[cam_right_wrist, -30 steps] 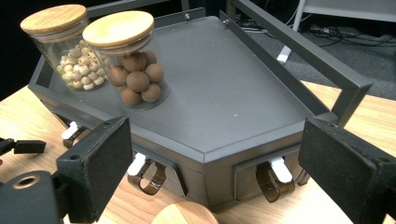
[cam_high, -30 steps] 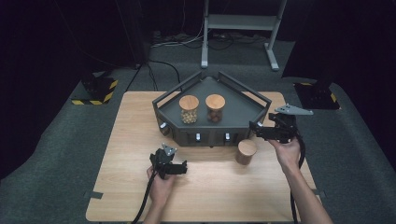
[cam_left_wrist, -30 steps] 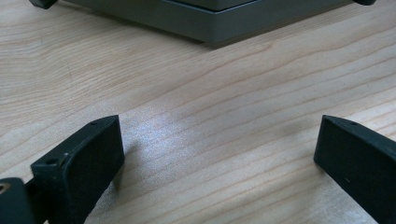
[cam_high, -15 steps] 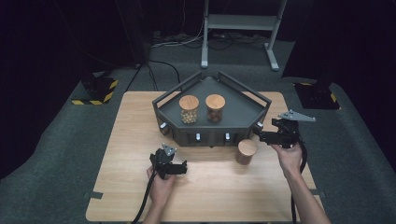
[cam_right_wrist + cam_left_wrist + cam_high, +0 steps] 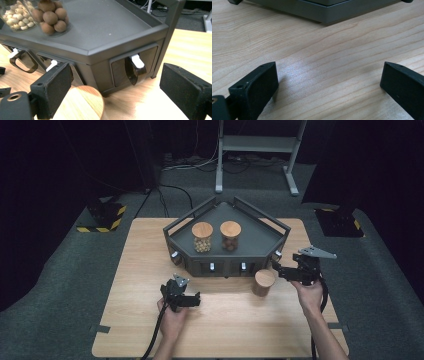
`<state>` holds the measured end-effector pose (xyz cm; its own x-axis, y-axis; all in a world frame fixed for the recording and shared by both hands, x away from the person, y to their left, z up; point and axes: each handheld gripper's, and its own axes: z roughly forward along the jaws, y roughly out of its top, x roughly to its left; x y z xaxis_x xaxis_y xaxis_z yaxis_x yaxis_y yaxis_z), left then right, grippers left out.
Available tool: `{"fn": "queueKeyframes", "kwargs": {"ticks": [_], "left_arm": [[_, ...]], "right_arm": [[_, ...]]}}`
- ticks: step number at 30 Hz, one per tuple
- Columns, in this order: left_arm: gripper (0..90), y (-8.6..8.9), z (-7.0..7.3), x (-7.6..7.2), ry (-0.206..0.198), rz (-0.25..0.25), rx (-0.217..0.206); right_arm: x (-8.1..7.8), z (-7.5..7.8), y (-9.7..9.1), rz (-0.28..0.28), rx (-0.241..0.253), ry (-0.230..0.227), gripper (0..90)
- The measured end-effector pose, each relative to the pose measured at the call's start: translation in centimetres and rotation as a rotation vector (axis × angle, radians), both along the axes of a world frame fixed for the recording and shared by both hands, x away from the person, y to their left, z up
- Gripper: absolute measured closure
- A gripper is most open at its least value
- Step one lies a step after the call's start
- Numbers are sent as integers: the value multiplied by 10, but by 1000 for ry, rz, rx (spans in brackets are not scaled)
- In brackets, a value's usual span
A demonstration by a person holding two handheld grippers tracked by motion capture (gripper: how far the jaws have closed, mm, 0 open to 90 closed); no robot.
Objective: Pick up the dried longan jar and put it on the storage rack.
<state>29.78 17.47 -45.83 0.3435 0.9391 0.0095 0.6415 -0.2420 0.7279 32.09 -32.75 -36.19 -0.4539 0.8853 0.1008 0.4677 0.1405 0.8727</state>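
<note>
Jars seem to be my concern: two wood-lidded ones (image 5: 202, 236) (image 5: 230, 235) stand inside the grey tray (image 5: 260, 248) at the desk's far middle, and a third jar (image 5: 263, 282) waits on the desk (image 5: 125, 270) just in front of it. My right tongs (image 5: 278, 268) hang near this jar, jaws apart, empty. My left tongs (image 5: 196, 299) rest toward the near edge, also apart. I judge this third jar is not yet placed.

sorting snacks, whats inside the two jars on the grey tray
The left wooden-lidded glass jar holds small pale balls; the right wooden-lidded glass jar holds bigger brown balls. What lies at their centres stays covered.
</note>
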Motion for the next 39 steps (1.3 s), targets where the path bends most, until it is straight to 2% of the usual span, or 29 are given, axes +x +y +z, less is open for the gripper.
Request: {"fn": "queueKeyframes", "kwargs": {"ticks": [17, 29, 39], "left_arm": [[16, 0, 0, 0, 0, 0, 0], [16, 0, 0, 0, 1, -1, -1], [16, 0, 0, 0, 0, 0, 0]], "right_arm": [[-5, -29, -15, -61, 50, 35, 97], [-6, -53, -16, -141, 41, 81, 98], [-7, -66, -17, -172, 42, 112, 98]]}}
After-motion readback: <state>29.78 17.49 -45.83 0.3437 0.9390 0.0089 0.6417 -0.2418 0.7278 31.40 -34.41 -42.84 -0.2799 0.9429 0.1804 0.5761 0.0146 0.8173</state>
